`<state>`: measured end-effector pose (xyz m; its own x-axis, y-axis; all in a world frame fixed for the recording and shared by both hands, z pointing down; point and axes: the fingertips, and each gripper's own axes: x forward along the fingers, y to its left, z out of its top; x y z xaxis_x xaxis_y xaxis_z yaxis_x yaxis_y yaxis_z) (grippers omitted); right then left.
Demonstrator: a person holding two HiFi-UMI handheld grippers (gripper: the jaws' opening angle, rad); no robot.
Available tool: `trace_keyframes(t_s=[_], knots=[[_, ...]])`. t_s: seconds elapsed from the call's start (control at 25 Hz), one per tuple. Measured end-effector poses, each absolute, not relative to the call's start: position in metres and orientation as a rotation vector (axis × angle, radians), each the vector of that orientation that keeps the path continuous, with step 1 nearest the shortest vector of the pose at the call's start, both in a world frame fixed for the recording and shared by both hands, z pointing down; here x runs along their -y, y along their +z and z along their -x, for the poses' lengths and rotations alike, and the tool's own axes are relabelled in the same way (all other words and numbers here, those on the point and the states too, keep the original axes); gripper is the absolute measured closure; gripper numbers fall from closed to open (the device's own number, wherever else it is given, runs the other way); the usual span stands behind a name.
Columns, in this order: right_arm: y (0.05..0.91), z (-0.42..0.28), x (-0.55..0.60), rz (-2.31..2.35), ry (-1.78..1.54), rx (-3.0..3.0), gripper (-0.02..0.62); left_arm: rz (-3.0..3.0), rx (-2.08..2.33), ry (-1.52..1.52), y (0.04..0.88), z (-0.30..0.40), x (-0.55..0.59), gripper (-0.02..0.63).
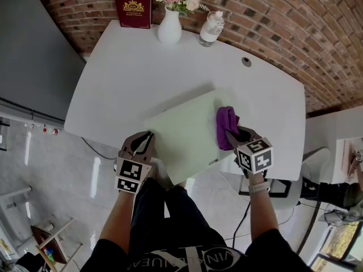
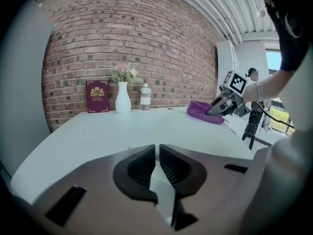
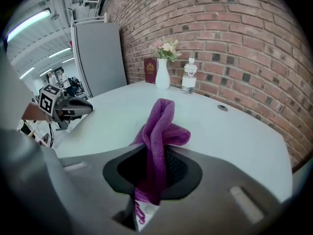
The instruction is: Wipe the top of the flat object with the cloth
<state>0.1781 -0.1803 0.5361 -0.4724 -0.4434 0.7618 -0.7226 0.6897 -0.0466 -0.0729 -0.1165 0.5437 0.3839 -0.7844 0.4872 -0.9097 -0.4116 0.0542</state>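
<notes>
**A:** Writing to be logged?

**B:** A gold crest and a line of gold print are noted on the red book (image 1: 133, 8), but they are too small to be read. White lettering is seen on the person's dark shirt (image 1: 170, 258) (upside down and cut off, so left unread).

**A:** The mat and the cloth?

**B:** A pale green mat (image 1: 184, 132), plain and flat, is laid askew on the near part of the white table (image 1: 113, 78). Its near corner is brought to the table's near edge. A purple cloth (image 1: 225, 120) is bunched on the mat's right part. The cloth is clamped between the jaws of the right gripper (image 1: 231, 135), with one fold standing up ahead of the pads. The left gripper (image 1: 149, 136) is set at the mat's left corner. Its jaws are drawn almost together, and a thin pale strip of the mat is pinched between them.

**A:** Surface and room?

**B:** The table is placed against a red brick wall (image 1: 272, 16), and a cable hole (image 1: 246, 62) is cut in its top. A white vase (image 1: 169, 28) of pink and white flowers and a clear bottle (image 1: 211, 28) are stood beside the book at the far edge. A grey panel (image 1: 28, 50) is seen at the left, above a glossy tiled floor (image 1: 57, 163).
</notes>
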Motion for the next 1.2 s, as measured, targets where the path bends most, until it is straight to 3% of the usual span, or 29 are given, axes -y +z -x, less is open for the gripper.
trace_keyframes(t_s=[0.64, 0.8, 0.96, 1.2], knots=[[0.536, -0.247, 0.208, -1.054, 0.357, 1.994, 0.528, -2.311, 1.506, 0.538, 0.544, 0.074, 0.117, 0.575], [0.513, -0.258, 0.221, -1.159, 0.095, 1.93, 0.528, -2.317, 1.53, 0.533, 0.539, 0.074, 0.119, 0.575], [0.473, -0.237, 0.219, -1.235, 0.008, 2.076, 0.528, -2.343, 1.508, 0.444, 0.525, 0.073, 0.113, 0.575], [0.462, -0.158, 0.158, -0.998, 0.329, 2.411, 0.528, -2.361, 1.456, 0.447, 0.517, 0.061, 0.085, 0.575]])
